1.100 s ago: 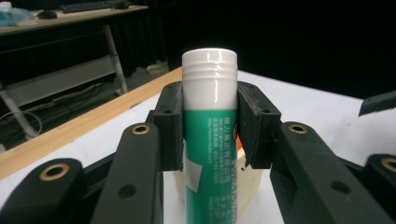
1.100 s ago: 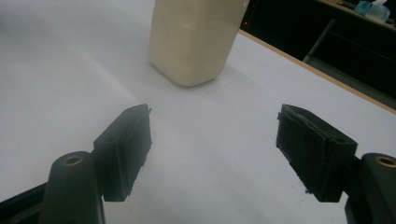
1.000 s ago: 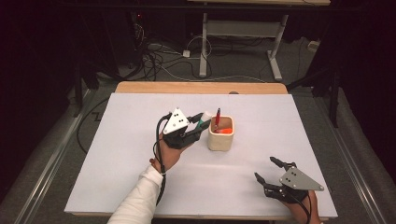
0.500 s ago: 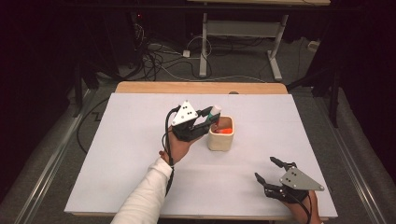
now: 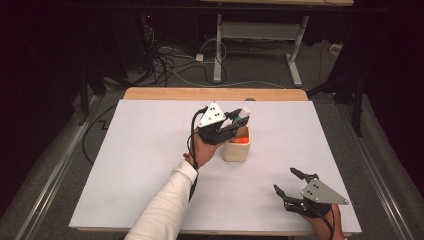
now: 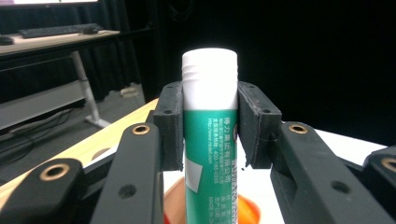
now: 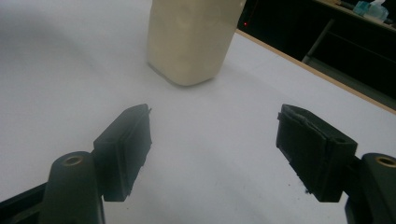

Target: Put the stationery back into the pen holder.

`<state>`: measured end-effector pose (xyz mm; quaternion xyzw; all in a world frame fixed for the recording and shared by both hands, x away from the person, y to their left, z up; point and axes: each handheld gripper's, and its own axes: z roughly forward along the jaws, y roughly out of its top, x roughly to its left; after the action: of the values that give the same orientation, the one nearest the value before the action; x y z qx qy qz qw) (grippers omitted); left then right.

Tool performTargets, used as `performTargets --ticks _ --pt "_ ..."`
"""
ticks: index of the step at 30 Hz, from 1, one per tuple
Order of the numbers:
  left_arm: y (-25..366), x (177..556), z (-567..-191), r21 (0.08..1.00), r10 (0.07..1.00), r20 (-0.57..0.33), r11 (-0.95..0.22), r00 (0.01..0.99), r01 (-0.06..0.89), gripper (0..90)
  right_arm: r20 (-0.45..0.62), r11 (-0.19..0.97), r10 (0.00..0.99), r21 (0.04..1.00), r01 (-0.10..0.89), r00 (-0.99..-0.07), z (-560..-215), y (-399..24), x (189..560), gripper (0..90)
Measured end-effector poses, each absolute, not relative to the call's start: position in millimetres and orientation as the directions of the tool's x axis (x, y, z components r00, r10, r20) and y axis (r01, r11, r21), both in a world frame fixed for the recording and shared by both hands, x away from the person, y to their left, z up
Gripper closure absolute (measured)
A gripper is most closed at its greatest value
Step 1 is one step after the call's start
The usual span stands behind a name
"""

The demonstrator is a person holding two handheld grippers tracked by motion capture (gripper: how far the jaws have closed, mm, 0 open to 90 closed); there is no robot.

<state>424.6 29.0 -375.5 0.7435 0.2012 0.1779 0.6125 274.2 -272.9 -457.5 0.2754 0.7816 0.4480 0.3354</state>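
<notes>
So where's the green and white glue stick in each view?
High view: the glue stick sits in the left gripper, above the beige cup, centre of the table.
Left gripper view: upright, mid-picture, clamped between the fingers, white cap on top.
Right gripper view: I can't see it here.
Shared landmark: the beige cup, top centre in the right gripper view.

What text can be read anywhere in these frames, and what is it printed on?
"400-185-0555", printed lengthwise on the green glue stick held in the left gripper, in the left gripper view.
"MADE IN C...", same label, cut off.
A web address and a line of Chinese characters beside them: too small to read.
</notes>
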Motion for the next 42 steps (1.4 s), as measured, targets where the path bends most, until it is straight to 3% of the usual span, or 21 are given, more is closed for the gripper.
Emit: performTargets --ticks 18,42 --pt "23.5 441.7 -396.8 0.978 0.522 -0.025 -0.165 0.852 0.13 62.6 -0.278 0.451 0.73 0.882 0.135 -0.625 -458.3 -271.7 274.5 26.8" --pt "31.2 436.1 -418.2 0.969 0.535 -0.034 -0.189 0.844 0.158 62.4 -0.278 0.456 0.724 0.879 0.136 -0.632 -459.7 -269.8 274.9 26.8"
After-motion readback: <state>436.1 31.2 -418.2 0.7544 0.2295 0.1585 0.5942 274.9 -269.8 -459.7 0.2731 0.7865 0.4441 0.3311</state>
